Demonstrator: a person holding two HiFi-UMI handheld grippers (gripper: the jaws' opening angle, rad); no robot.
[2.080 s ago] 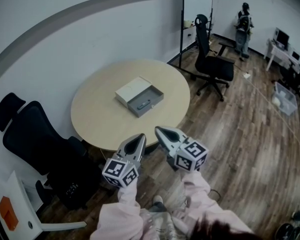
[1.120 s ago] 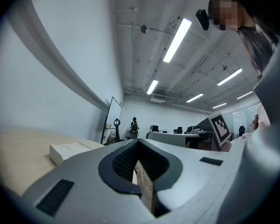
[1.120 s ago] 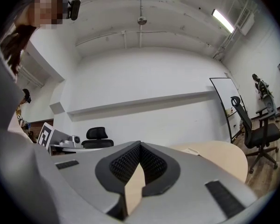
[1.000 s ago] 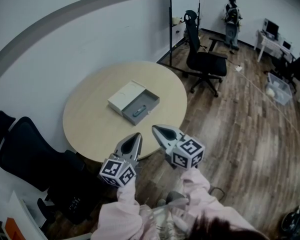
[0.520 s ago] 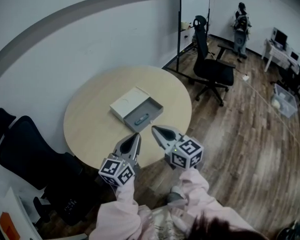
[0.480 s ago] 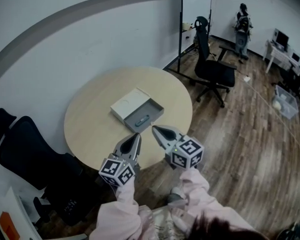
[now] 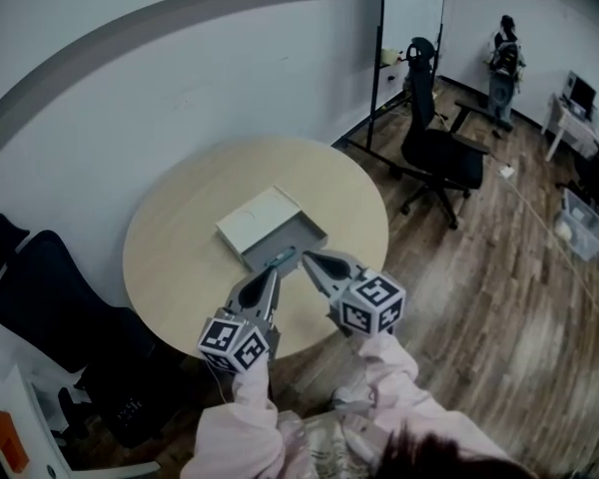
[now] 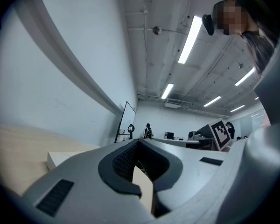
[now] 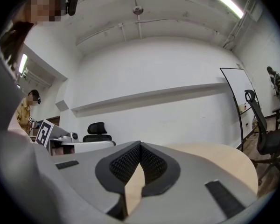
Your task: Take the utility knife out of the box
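Note:
On the round beige table (image 7: 180, 257) lies an open box: a white lid (image 7: 260, 216) slid back from a grey tray (image 7: 304, 236). A teal utility knife (image 7: 279, 259) lies in the tray's near end. My left gripper (image 7: 274, 271) is shut and empty, its tip just short of the tray's near edge. My right gripper (image 7: 305, 256) is also shut and empty, its tip at the tray's near right corner. In the left gripper view the closed jaws (image 8: 139, 142) point over the table with the white box (image 8: 65, 158) to the left. The right gripper view (image 9: 140, 144) shows shut jaws over the tabletop (image 9: 224, 160).
A black office chair (image 7: 40, 297) stands left of the table, another (image 7: 439, 153) on the wood floor at back right beside a whiteboard (image 7: 409, 8). A person (image 7: 504, 53) stands far off. The curved wall runs behind the table.
Both grippers have come forward over the table's near edge, side by side and still shut. The box now lies right at their tips.

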